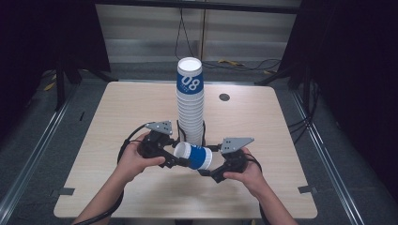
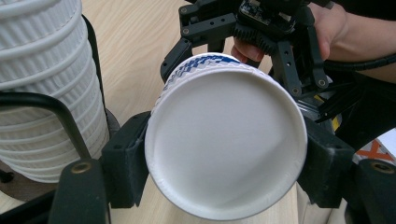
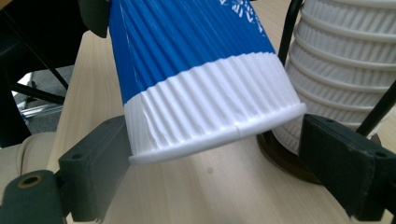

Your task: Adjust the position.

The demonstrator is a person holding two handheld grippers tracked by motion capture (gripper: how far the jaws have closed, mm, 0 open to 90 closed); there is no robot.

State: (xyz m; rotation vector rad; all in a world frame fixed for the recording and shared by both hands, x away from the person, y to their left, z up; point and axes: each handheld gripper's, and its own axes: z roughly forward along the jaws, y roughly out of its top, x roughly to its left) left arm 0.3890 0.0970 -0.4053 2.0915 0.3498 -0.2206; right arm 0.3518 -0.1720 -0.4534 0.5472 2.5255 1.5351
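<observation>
A blue and white ribbed paper cup [image 1: 195, 157] lies on its side in the air just above the pale wooden table [image 1: 117, 117], held between the two grippers at the near middle of the table, right in front of a tall stack of white ribbed paper cups [image 1: 190, 117] that stands in a black wire holder on a dark round base. The top cup of that stack [image 1: 189, 77] is blue with white figures. The left gripper [image 1: 173, 157], held in the person's left hand [image 1: 136, 161], has its black jaws closed on one end of the lying cup; in the left gripper view its two pads press on either side of that end's white disc [image 2: 226, 144]. The right gripper [image 1: 209, 168], in the person's right hand [image 1: 246, 173], sits at the cup's other end. In the right gripper view the cup's white band [image 3: 210, 107] lies between that gripper's jaws; the left pad touches the rim, while whether the right pad touches it I cannot tell
</observation>
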